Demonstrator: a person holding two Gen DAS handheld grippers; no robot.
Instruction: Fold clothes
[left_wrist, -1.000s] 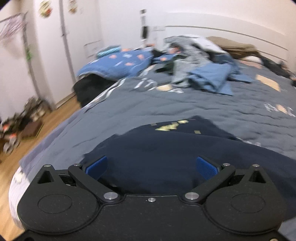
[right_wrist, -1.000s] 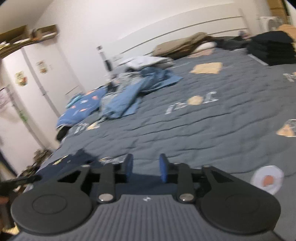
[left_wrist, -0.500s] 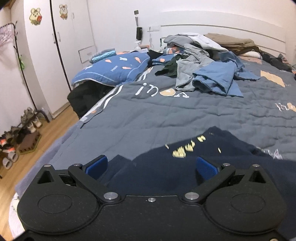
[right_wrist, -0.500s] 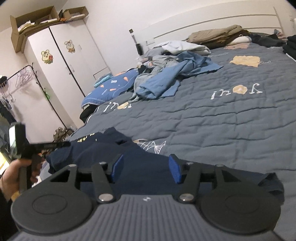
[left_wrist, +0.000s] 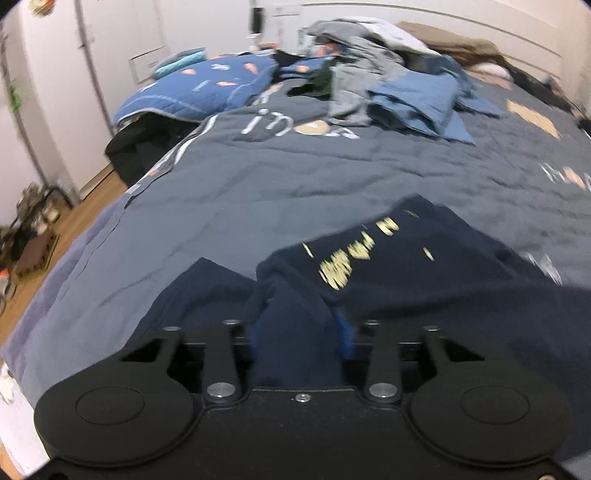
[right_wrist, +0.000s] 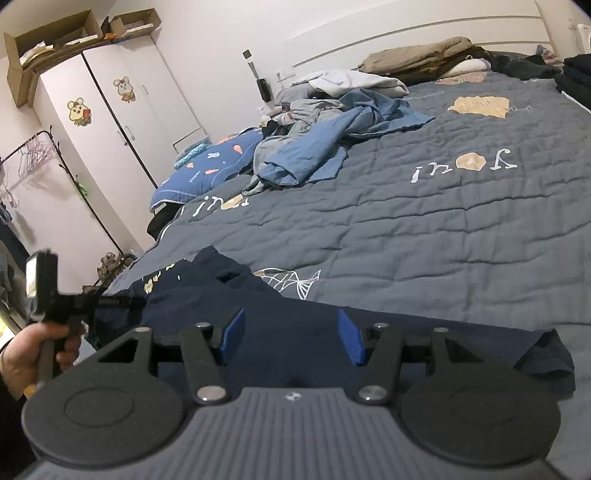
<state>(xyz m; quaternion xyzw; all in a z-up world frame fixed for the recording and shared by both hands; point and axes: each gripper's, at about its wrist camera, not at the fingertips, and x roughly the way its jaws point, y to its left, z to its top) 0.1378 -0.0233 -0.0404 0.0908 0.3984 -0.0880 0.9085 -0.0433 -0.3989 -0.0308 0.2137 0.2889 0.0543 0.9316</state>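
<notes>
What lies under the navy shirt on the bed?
The grey quilt lies under the navy shirt. Its print shows partly; the shirt covers the rest.

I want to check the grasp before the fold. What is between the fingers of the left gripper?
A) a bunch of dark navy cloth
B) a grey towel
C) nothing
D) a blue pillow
A: a gathered fold of the navy garment fills the closing left gripper.

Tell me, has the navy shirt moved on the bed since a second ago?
Yes. The navy shirt bunched toward the left gripper, its jaws closing on a fold, exposing more grey quilt.
</notes>
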